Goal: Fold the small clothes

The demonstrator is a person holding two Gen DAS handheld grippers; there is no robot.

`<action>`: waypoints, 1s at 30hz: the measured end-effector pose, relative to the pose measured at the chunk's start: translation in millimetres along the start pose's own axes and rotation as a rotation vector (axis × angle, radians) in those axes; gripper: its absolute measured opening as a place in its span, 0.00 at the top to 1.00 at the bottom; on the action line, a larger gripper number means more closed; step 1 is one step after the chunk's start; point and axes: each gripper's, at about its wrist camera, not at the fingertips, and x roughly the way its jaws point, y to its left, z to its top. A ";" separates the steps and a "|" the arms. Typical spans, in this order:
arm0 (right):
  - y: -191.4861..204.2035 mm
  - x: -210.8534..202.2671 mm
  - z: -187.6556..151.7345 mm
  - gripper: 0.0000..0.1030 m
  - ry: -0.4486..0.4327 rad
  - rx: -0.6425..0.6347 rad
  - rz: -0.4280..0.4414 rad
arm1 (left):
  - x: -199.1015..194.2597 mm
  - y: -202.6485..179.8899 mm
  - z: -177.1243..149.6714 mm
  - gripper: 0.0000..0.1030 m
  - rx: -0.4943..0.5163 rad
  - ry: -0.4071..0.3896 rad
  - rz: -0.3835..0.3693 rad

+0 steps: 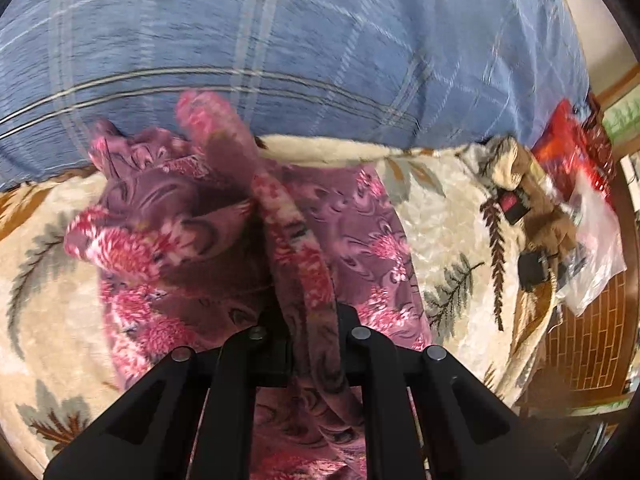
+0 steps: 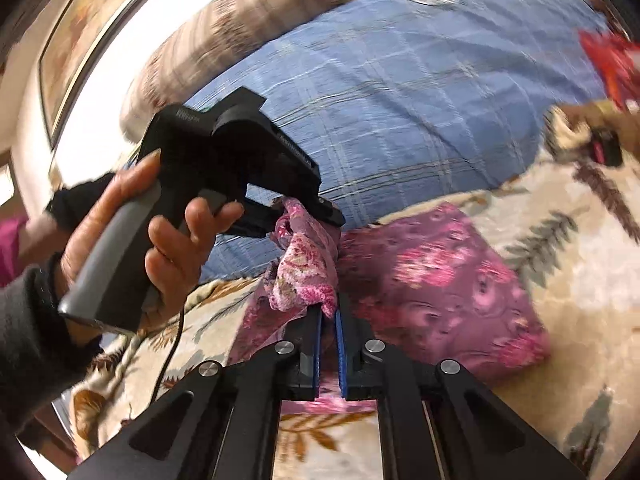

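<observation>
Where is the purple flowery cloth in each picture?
Left wrist view: the purple flowery cloth fills the middle, lying on the cream leaf blanket, with a strip running down into the left gripper.
Right wrist view: the cloth lies right of centre, one bunched end pinched by both grippers.
Shared landmark: the blue checked pillow behind the cloth.

Left jaws hidden by floral garment (image 1: 304, 240), red package (image 2: 612, 60) perhaps, blurred
</observation>
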 end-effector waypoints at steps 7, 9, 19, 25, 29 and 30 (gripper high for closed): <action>-53.8 -2.8 -3.3 0.95 0.003 0.147 -0.031 | 37.7 -31.0 3.0 0.87 0.034 0.046 0.078; -63.6 -0.7 -6.2 0.95 0.012 0.179 -0.033 | 42.2 -34.5 5.0 0.80 0.029 0.051 0.084; -90.9 13.0 -18.2 0.96 0.074 0.303 -0.038 | 29.6 -56.5 4.6 0.44 0.083 0.051 0.064; -92.4 5.7 -10.8 0.88 0.120 0.297 -0.022 | -16.8 1.7 4.8 0.43 -0.002 -0.044 0.035; -109.8 -24.5 13.4 0.71 0.014 0.341 -0.047 | -44.1 79.4 -6.9 0.41 -0.145 -0.118 0.001; -114.2 -25.6 26.6 0.65 -0.008 0.349 -0.048 | -43.3 90.2 -10.5 0.41 -0.169 -0.116 -0.003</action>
